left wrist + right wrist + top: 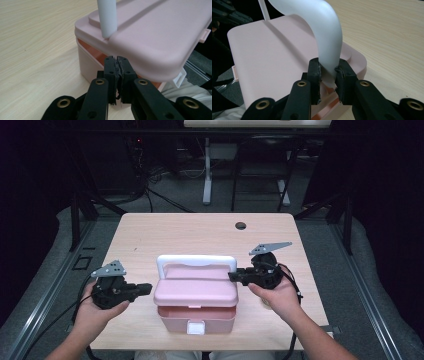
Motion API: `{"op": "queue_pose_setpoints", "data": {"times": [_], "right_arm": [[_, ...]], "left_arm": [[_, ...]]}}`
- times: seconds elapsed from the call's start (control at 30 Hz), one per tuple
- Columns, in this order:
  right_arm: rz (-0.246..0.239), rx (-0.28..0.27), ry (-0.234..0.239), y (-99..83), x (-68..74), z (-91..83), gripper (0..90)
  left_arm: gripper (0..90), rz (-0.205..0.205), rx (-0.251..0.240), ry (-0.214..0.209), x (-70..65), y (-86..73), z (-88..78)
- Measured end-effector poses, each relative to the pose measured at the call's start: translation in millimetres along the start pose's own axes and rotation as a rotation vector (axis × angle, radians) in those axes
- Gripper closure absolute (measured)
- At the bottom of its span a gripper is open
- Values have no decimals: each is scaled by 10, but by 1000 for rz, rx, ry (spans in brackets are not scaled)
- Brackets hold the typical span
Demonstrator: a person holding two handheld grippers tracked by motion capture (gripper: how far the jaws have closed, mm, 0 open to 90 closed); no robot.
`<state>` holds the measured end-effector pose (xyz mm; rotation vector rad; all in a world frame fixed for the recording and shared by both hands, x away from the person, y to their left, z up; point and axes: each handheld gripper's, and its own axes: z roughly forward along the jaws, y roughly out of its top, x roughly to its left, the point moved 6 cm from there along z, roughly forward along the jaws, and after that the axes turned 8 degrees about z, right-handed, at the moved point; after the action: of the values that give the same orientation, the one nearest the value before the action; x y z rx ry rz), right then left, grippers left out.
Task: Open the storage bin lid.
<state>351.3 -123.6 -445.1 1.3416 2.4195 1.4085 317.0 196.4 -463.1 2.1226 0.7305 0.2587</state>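
High view: my pink lidded box (196, 300) sits at the near middle of the table (150, 235), lid slightly raised. The right hand-held gripper (234, 276) pinches the white handle (196, 261) at its right foot; if I pull there, the box may tip or the plastic slip out. The left hand-held gripper (148, 288) is clenched empty by the lid's left corner and could knock it. I can't see inside the box.

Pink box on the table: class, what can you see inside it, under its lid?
The lid is raised slightly off the pink box. Through the gap, the left gripper view shows an orange-red strip inside. Anything deeper is covered by the lid. The right tool grips the white handle.
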Motion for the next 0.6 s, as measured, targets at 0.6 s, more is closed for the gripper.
{"op": "queue_pose_setpoints", "data": {"times": [0.6], "right_arm": [[7,-11,-4,88,-21,-12,750]], "left_arm": [[900,36,32,-62,-200,-66,180]]}}
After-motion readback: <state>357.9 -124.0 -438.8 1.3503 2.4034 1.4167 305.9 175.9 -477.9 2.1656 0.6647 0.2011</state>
